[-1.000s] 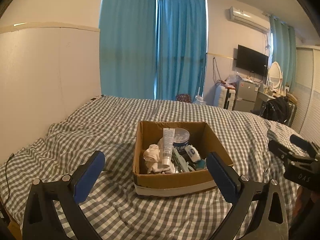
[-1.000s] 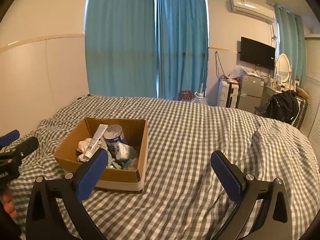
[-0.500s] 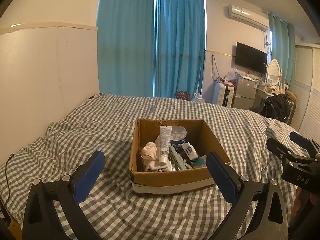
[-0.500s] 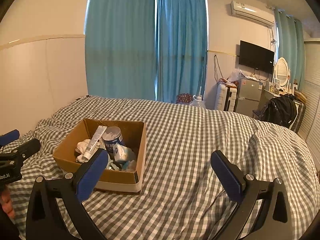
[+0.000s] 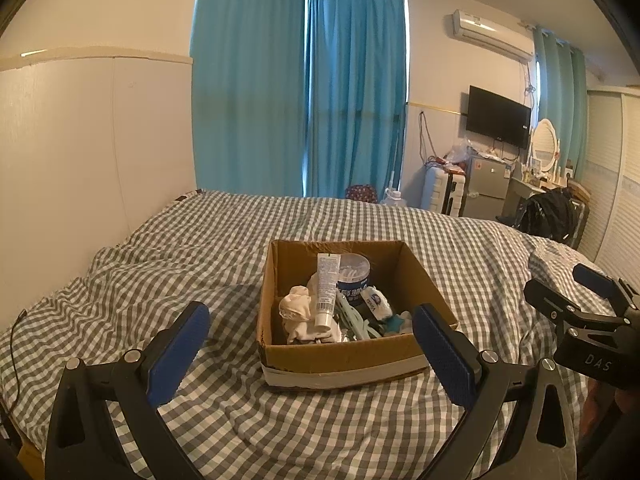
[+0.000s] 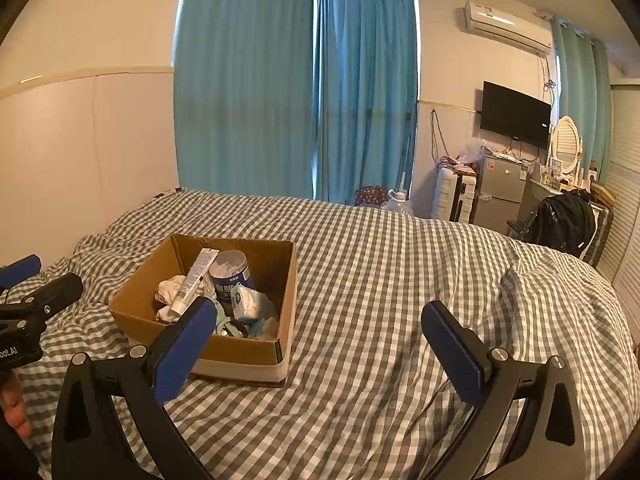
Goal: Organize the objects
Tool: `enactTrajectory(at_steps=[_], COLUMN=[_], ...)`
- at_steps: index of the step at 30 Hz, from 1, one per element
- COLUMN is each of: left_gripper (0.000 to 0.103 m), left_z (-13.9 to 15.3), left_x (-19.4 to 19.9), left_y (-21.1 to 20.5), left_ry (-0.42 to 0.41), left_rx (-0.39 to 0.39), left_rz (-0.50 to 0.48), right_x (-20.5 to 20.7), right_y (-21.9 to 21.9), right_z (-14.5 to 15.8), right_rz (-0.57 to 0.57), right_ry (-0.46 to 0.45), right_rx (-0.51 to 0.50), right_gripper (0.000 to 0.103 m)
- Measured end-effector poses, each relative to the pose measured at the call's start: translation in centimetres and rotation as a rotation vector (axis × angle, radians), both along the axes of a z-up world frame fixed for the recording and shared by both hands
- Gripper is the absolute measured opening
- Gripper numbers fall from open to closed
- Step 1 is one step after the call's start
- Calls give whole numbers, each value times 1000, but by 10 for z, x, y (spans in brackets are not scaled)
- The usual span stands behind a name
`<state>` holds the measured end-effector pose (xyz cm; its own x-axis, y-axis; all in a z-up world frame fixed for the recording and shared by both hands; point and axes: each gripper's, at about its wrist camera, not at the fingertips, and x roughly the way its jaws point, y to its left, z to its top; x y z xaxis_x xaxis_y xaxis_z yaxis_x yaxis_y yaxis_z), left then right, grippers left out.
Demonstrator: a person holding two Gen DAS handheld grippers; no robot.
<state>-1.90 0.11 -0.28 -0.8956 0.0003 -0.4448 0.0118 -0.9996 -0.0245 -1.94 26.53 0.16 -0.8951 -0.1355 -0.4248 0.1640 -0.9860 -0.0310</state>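
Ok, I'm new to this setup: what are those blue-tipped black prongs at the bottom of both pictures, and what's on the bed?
Those prongs are handheld grasping tools, one in each of a person's hands; there is no robot arm. Each picture comes from a camera mounted on one tool, looking forward along its two fingers. The left tool points at the cardboard box; the right tool sits further right, over bare checkered bedding. Both are open and hold nothing. The box sits on the bed and holds a white tube, a blue-labelled round tub, a crumpled white cloth and smaller items too jumbled to name.
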Motion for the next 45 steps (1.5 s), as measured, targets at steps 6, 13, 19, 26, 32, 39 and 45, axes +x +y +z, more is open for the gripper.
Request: enactTrajectory(at_steps=[6,13,19,26,32,39,45], left_gripper=[103,103,103,103,103,103,103], left_z=[-1,0,0,3,3,2,2], left_x=[-1,-1,0,3,2,3,3], left_y=[2,1,1,3,2,1,0], left_ry=[-9,-6,-4,11,6,3,3], left_rx=[-12,-13,-13,-26,-15,-17,-19], left_rz=[4,6,9,10,22,20,22], right_x=[0,-2,-2,-2,-3,-3,-2], right_y=[-2,0,-2,-4,-4,-5,-5], right_z=[-2,-1,-3,-5,-5,-6,-6], right_rz=[2,2,4,10,10,6,9], right_ry=[-4,-7,-11,-16,-17,-20,-19], right_rx=[2,-13,-6,7,6,11,13], right_gripper=[103,103,103,103,103,103,103])
